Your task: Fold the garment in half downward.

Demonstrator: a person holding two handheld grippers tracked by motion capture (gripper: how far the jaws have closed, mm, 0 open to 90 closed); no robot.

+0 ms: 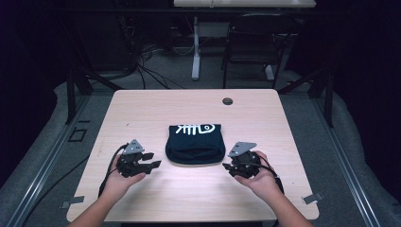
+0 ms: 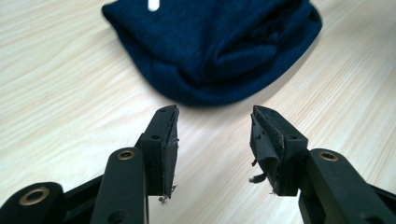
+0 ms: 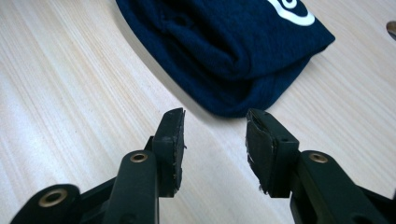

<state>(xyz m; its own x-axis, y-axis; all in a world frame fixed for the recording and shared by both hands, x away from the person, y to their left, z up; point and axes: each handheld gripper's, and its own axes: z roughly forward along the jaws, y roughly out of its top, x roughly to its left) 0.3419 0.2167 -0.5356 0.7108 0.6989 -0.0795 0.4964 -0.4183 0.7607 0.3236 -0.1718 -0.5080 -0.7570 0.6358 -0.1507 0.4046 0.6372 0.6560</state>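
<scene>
One folded dark navy garment with a white printed design lies flat near the middle of the light wooden table, its rounded folded edge turned toward the person and the white print on the far part of its top face. Taking this garment as the landmark: the left gripper sits just off its near-left corner, close but apart from the cloth, jaws pointed toward it. The right gripper sits just off its near-right corner, likewise close and not touching. Both hover low over bare wood, each held in a hand, forearms entering from the near edge.

In the left gripper view the garment fills the upper part, and the left gripper has its jaws spread apart with bare table between the worn pads. In the right gripper view the garment lies just ahead, and the right gripper also stands wide, nothing between its jaws.

Beyond the garment, near the table's far edge, is a small round cable hole. Farther still, past the table, a dark chair stands on the grey floor.
</scene>
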